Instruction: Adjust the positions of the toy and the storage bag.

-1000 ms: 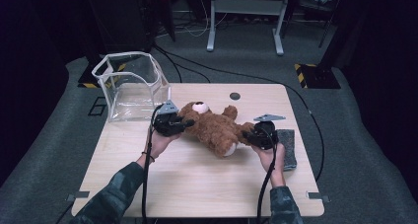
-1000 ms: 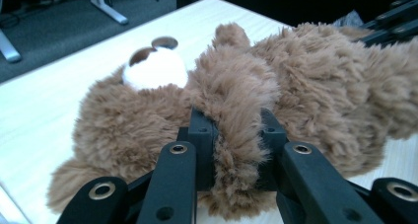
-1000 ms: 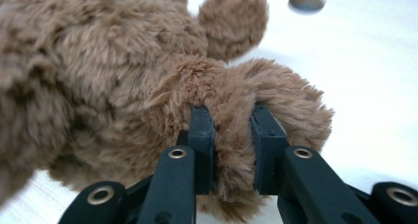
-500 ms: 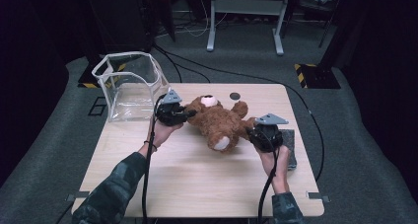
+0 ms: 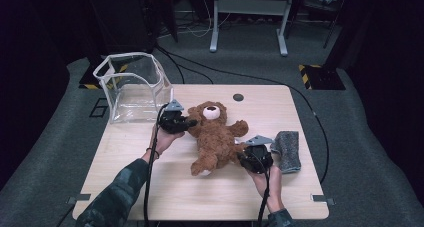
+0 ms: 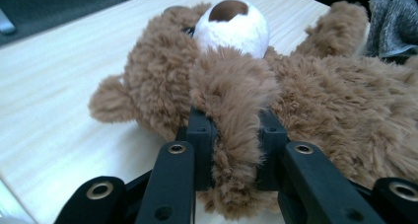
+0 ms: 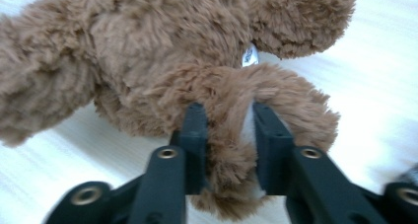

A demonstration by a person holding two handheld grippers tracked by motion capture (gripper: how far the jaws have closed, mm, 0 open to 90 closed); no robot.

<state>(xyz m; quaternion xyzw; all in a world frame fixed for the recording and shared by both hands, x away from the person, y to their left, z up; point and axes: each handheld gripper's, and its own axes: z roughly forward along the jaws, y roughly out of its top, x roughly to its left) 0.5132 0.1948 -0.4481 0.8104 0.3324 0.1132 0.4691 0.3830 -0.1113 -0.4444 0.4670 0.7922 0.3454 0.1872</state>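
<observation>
A brown teddy bear (image 5: pixel 217 134) lies on its back on the wooden table (image 5: pixel 200 197), with its head toward the far side. My left gripper (image 5: pixel 192 122) is at the bear's left, shut on one furry arm (image 6: pixel 236 95) beside the white muzzle (image 6: pixel 231 26). Fur bulges between its pads (image 6: pixel 199 135). My right gripper (image 5: pixel 240 157) is at the bear's lower right with a leg (image 7: pixel 231 100) between its jaws. Those jaws have just been opening a little, and the fur still sits pinched between them.
A clear plastic box (image 5: pixel 132 87) stands open at the table's far left corner. A grey cloth (image 5: pixel 289 149) lies at the right edge, just beyond my right gripper. A small dark disc (image 5: pixel 238 97) is set in the tabletop at the back.
The bear has turned from lying crosswise to head-away and come down onto the table. My right gripper swung its leg toward the near edge; my left gripper sank slightly with the arm.
</observation>
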